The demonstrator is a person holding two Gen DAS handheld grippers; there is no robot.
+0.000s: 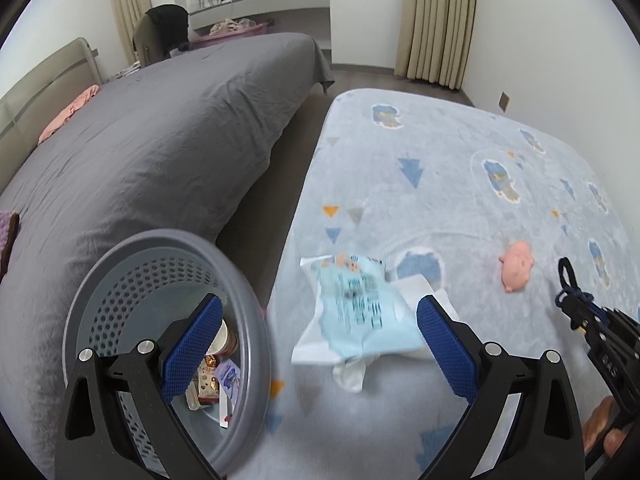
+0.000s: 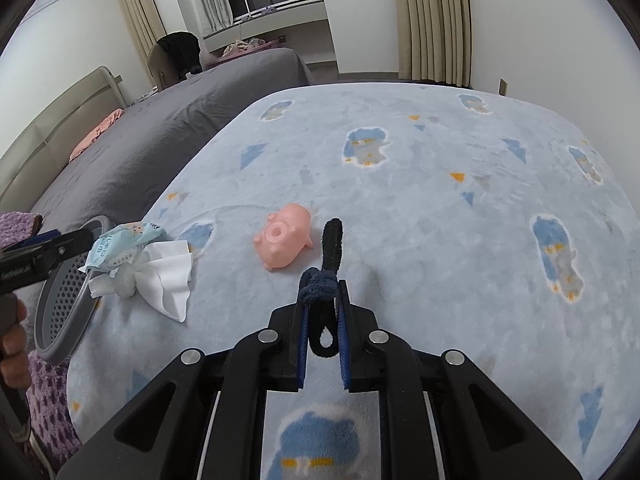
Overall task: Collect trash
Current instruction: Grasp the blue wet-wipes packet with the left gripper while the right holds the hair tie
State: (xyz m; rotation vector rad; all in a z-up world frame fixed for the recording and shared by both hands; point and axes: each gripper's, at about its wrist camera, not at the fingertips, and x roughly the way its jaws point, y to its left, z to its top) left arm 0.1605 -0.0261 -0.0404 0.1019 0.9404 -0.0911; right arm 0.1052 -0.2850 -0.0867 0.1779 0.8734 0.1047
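Looking across the pale blue blanket (image 2: pixel 400 216) with its penguin print, the grey bed (image 1: pixel 152 152) running alongside, and we're mid-collection. By my read the pick-up is done and the carry to the bin is what's in hand.

The grey bin (image 1: pixel 244 320) with the perforated wall sits tipped at the blanket's edge, wrappers already lying inside it. Just beside its rim lie the next candidates: a light blue wipes packet (image 2: pixel 124 244) resting on crumpled white tissues (image 2: pixel 164 280).

Over to the right gripper (image 2: pixel 323 320): jaws clamped together on a dark cord (image 2: pixel 326 280), a knotted blue-black loop poking up between the pads. It's lifted clear of the blanket. Next move, I'd judge, is a swing left over the bin mouth and a release, keeping that floppy loop from snagging the rim.

The left gripper (image 1: pixel 320 344) stands wide open with nothing in it, the packet and tissues lying between its spread fingers but untouched.

A pink toy pig (image 2: pixel 284 236) lies near the cord; likely no trash.

What each view adds: only the left wrist camera looks down into the bin and shows its contents; only the right one shows the clamp on the cord close up, and part of the hand (image 2: pixel 12 344) holding the left gripper.
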